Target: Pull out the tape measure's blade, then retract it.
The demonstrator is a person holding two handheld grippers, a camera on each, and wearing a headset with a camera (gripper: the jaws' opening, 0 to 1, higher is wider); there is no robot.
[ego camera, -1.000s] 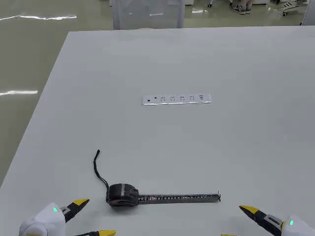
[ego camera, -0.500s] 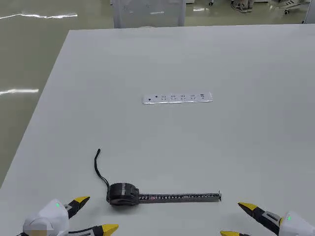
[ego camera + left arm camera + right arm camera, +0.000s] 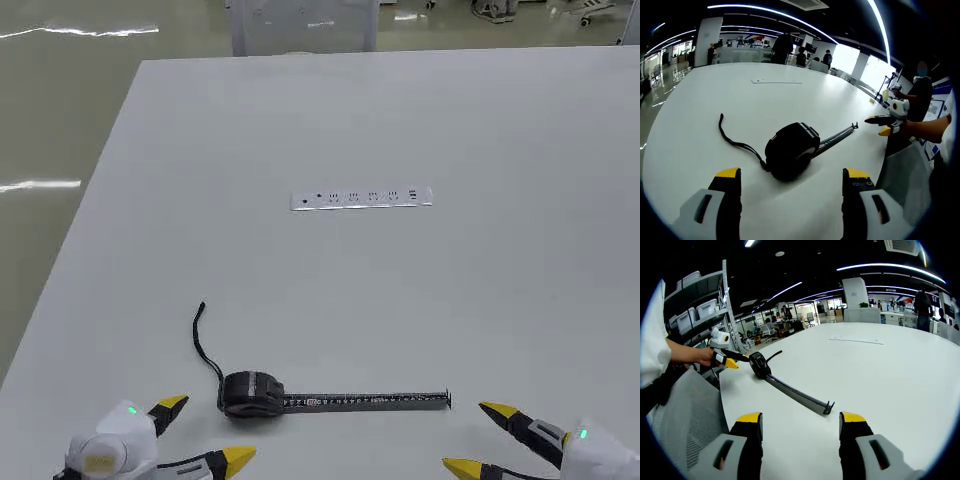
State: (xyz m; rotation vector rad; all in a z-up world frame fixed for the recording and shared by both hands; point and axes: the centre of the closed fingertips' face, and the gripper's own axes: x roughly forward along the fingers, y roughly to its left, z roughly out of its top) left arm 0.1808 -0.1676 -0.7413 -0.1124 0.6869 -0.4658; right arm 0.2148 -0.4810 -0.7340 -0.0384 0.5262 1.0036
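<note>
A black, rounded tape measure case (image 3: 250, 393) sits near the front edge of a smooth, matte white table (image 3: 400, 110). Its narrow, dark blade (image 3: 365, 402) is drawn out along the surface to the right and ends in a small upturned hook (image 3: 447, 400). A thin black cord strap (image 3: 203, 345) curls from the case toward the table's far side. The left gripper (image 3: 205, 431), white-bodied with dark jaws tipped in yellow, hovers just left of the case and nearer the table's front edge, its jaws spread wide with nothing between them. In the left gripper view the case lies just ahead, framed by the two yellow tips and touching neither. The right gripper (image 3: 480, 438), of the same build, is likewise spread wide and empty, near the hook end of the blade but apart from it. The right gripper view looks along the blade's length to the case. Farther up the table, well apart from the tape, rests a long, flat white power strip (image 3: 361, 199) with a row of sockets. Beyond the table's edge a glossy pale green floor (image 3: 60, 110) catches streaks of light. The gripper views take in an open-plan office under long ceiling light strips (image 3: 765, 10), with metal shelving (image 3: 724, 290) carrying white bins (image 3: 690, 315).
</note>
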